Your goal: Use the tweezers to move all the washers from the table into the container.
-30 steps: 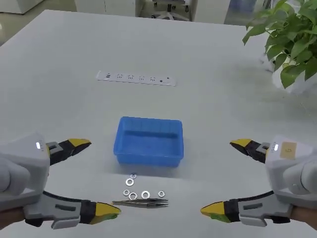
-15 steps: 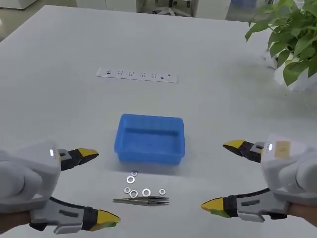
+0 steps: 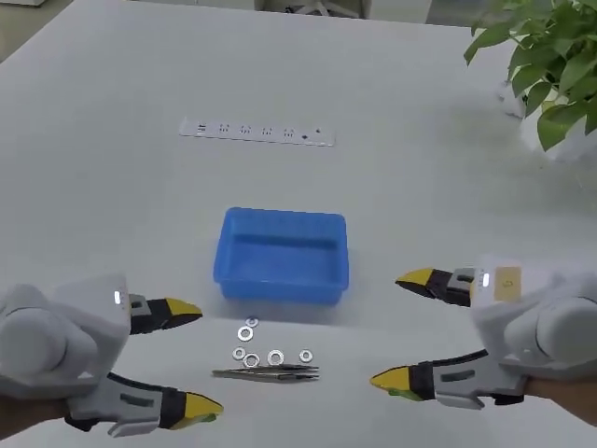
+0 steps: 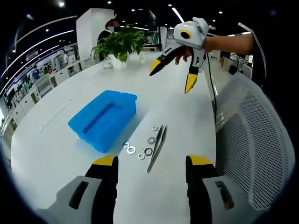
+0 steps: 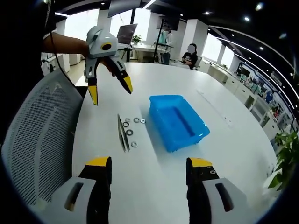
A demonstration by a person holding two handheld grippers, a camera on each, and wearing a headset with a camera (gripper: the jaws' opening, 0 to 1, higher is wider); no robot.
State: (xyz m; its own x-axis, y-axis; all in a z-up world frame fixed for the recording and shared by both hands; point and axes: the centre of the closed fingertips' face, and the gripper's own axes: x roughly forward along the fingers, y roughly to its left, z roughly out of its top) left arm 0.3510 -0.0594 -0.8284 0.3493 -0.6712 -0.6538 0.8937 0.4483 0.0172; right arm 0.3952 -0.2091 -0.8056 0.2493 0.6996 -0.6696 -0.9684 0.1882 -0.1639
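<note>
Steel tweezers (image 3: 266, 374) lie beside the washers (image 3: 275, 357), between the wide-apart, empty fingers (image 3: 177, 311) of the left gripper (image 3: 206, 357) and right gripper (image 3: 388, 329).

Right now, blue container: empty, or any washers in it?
Empty: the blue container has a bare floor; the washers lie on the table beside the tweezers.

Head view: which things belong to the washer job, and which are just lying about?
For the job: tweezers, washers, blue container, left claw and right claw, both open.
Lying about: power strip, potted plant.
</note>
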